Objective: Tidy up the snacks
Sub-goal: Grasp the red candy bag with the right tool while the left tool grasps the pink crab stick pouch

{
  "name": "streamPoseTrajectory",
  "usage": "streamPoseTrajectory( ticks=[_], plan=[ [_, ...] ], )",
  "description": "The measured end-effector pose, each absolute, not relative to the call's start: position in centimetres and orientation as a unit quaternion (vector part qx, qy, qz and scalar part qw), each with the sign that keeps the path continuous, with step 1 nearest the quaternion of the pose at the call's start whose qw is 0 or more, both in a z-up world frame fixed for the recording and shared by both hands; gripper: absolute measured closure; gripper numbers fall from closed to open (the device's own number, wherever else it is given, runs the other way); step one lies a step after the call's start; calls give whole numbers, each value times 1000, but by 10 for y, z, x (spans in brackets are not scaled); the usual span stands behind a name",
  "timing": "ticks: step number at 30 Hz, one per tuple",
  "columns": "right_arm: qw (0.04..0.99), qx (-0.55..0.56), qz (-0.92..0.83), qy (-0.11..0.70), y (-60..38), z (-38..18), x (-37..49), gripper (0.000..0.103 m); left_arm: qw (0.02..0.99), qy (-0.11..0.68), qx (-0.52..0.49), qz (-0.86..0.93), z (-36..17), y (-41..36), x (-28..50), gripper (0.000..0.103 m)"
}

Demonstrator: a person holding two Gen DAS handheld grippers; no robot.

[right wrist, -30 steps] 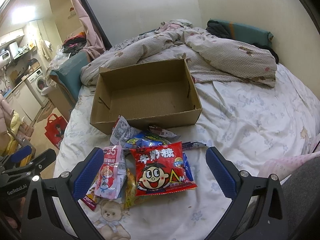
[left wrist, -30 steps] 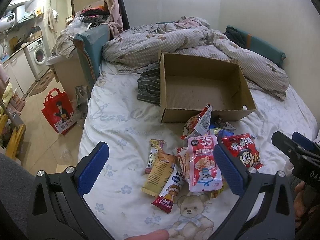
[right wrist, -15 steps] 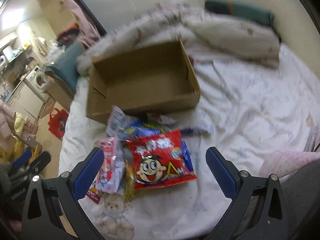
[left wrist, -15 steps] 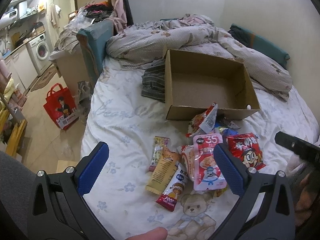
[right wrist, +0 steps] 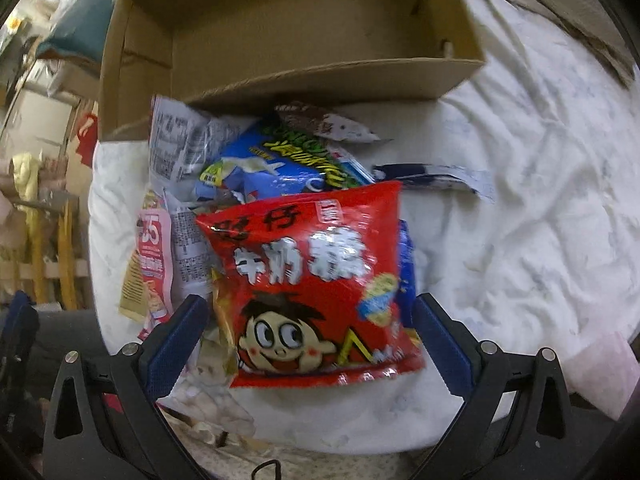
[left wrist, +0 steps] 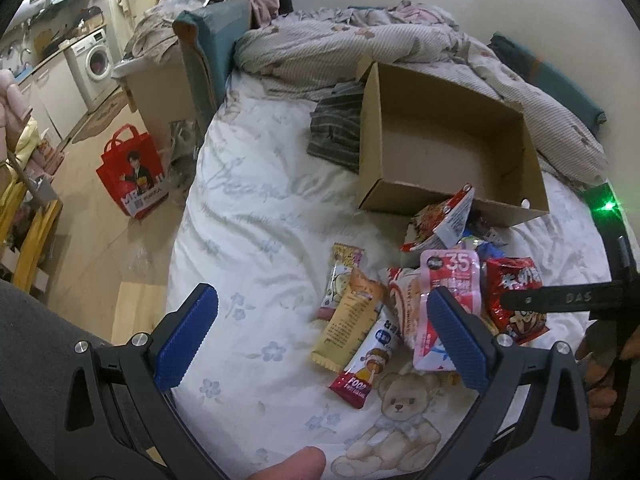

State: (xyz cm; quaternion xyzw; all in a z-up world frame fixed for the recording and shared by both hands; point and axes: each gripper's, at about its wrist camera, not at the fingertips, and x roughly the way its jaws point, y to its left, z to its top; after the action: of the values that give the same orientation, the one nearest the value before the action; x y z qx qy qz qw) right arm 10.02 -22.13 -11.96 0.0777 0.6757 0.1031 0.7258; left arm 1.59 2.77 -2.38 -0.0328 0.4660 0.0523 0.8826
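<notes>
An empty cardboard box point(left wrist: 448, 148) point(right wrist: 280, 20) sits on the bed, with a pile of snack packets lying in front of it. A red candy bag point(right wrist: 312, 284) point(left wrist: 516, 296) tops the pile. My right gripper point(right wrist: 310, 340) is open, low over that bag, with its blue fingers on either side of the bag's lower half. A pink pouch point(left wrist: 448, 300), a beige packet point(left wrist: 348, 320) and a white-red bar point(left wrist: 368, 356) lie left of it. My left gripper point(left wrist: 320, 340) hangs open above the sheet, near the beige packet. A blue bag point(right wrist: 276, 168) lies behind the red one.
A crumpled quilt point(left wrist: 360, 44) and a striped cloth point(left wrist: 340, 132) lie behind and beside the box. The bed's left edge drops to a floor with a red shopping bag point(left wrist: 132, 176). A fingertip point(left wrist: 288, 464) shows at the bottom edge.
My right gripper has dropped down and forward onto the snack pile, so the red bag now fills the space between its fingers. The left gripper has drifted slightly left and back.
</notes>
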Motion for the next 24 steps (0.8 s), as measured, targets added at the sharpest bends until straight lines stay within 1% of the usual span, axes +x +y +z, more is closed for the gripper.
streamPoseTrajectory(
  ticks=[2, 3, 4, 5, 6, 7, 10, 12, 16, 20, 21, 24],
  plan=[
    [732, 56, 92, 673, -216, -125, 99, 1, 878, 474, -37, 51, -27, 27, 17, 0],
    [732, 48, 89, 674, -213, -128, 99, 5, 877, 476, -38, 49, -28, 26, 18, 0],
    [730, 40, 90, 676, -211, -131, 98, 12, 877, 477, -38, 46, -29, 24, 18, 0],
    [730, 34, 89, 676, -210, -134, 99, 14, 877, 477, -40, 42, -30, 23, 20, 0],
    [733, 35, 90, 673, -211, -134, 98, 20, 876, 479, -37, 41, -31, 22, 20, 0],
    [737, 38, 94, 669, -211, -136, 96, 29, 875, 481, -32, 39, -32, 20, 20, 0],
    [746, 50, 99, 656, -218, -127, 93, 45, 864, 503, -24, 29, -35, 12, 27, 0],
    [748, 66, 104, 652, -224, -118, 87, 51, 856, 516, -21, 16, -38, 6, 32, 0],
    [757, 96, 111, 637, -241, -103, 86, 56, 825, 563, -36, -25, -53, -8, 46, 0],
    [765, 135, 116, 619, -262, -90, 82, 57, 801, 595, -35, -52, -70, -29, 59, 0],
    [765, 143, 119, 616, -264, -88, 80, 57, 798, 598, -33, -57, -73, -34, 61, 2],
    [772, 158, 124, 604, -269, -82, 76, 57, 788, 610, -34, -74, -81, -46, 70, 10]
  ],
)
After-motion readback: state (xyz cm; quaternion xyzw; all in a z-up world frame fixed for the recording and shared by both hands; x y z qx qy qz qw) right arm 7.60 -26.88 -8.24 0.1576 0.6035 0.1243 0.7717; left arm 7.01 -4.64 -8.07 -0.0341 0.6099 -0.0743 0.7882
